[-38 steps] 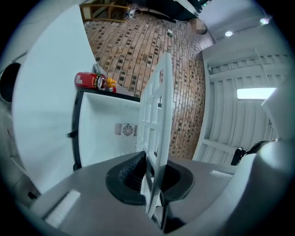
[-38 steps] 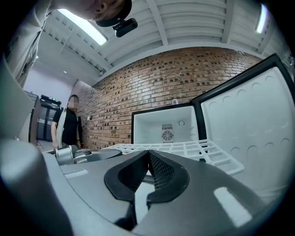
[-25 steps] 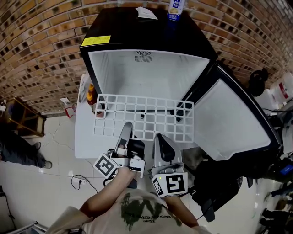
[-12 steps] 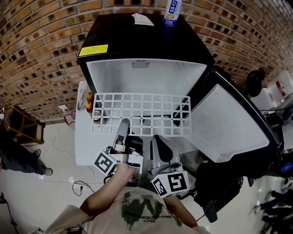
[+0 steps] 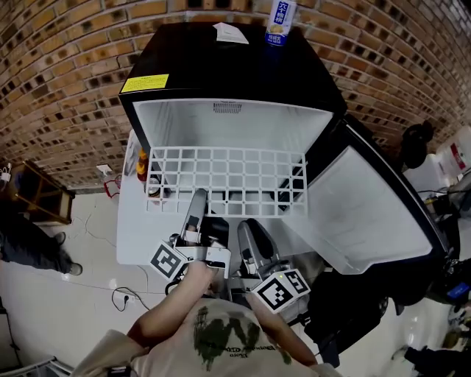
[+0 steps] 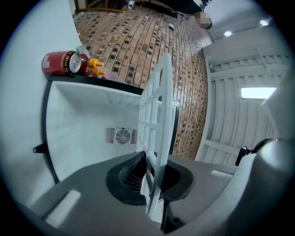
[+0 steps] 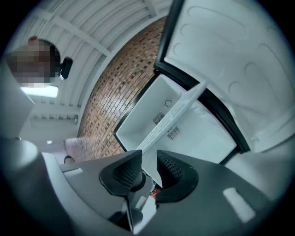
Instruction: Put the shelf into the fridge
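A white wire shelf (image 5: 224, 180) lies flat across the mouth of the black fridge (image 5: 228, 62), which has a white inside. My left gripper (image 5: 197, 200) is shut on the shelf's near edge. In the left gripper view the shelf (image 6: 159, 106) runs edge-on between the left gripper's (image 6: 150, 168) pads, which press on it. My right gripper (image 5: 246, 227) sits at the same edge, further right. Its jaws are opening. The shelf's edge (image 7: 173, 115) still passes between the right gripper's (image 7: 148, 168) pads, with a gap beside it.
The fridge door (image 5: 360, 206) stands open to the right. A drink bottle (image 5: 278, 20) and a paper (image 5: 229, 33) are on top of the fridge. A red can (image 6: 60, 63) and a sauce bottle (image 5: 141, 162) are by its left side. A brick wall stands behind.
The shelf has shifted a little further toward the fridge mouth. The right gripper's marker cube has turned and that gripper has slid back slightly. The left gripper keeps its hold.
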### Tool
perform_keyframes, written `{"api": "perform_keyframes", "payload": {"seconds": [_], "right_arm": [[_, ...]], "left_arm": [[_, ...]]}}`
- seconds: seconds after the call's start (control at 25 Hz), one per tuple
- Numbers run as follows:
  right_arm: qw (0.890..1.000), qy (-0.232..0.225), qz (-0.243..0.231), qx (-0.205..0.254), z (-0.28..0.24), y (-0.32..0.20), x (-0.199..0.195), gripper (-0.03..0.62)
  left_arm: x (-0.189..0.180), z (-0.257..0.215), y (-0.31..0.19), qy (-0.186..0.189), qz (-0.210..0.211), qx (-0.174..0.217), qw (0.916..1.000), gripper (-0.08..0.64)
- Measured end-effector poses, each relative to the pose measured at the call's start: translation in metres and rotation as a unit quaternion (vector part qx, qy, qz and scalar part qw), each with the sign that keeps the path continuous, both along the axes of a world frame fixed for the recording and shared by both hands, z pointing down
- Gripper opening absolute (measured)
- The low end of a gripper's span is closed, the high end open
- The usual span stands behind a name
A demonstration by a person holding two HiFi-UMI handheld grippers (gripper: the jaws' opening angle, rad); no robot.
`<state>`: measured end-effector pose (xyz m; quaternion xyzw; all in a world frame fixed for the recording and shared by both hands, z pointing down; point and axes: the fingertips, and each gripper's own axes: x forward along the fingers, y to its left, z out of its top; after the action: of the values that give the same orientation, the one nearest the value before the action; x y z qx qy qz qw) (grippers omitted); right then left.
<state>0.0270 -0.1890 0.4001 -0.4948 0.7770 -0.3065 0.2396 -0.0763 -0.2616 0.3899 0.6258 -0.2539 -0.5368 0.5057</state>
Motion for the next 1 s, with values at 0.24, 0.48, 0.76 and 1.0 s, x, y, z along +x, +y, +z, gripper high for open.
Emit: {"api": "perform_keyframes", "payload": {"seconds": [0.24, 0.48, 0.76, 1.0], "right_arm": [[0.994, -0.111, -0.002, -0.008, -0.004, -0.021, 0.029, 0.141], [0.984, -0.172, 0.030, -0.031, 0.006, -0.043, 0.055, 0.103], [0.979, -0.195, 0.045, -0.042, 0.010, -0.050, 0.064, 0.052], [0.976, -0.207, 0.044, -0.049, 0.012, -0.051, 0.063, 0.051]], "left_arm": [[0.008, 0.000, -0.006, -0.009, -0.007, 0.005, 0.9999, 0.023], [0.011, 0.008, -0.005, -0.025, -0.013, -0.003, 0.9996, 0.023], [0.015, 0.012, -0.009, -0.029, -0.011, -0.007, 0.9995, 0.023], [0.014, 0.015, -0.011, -0.025, -0.010, -0.016, 0.9995, 0.023]]}}
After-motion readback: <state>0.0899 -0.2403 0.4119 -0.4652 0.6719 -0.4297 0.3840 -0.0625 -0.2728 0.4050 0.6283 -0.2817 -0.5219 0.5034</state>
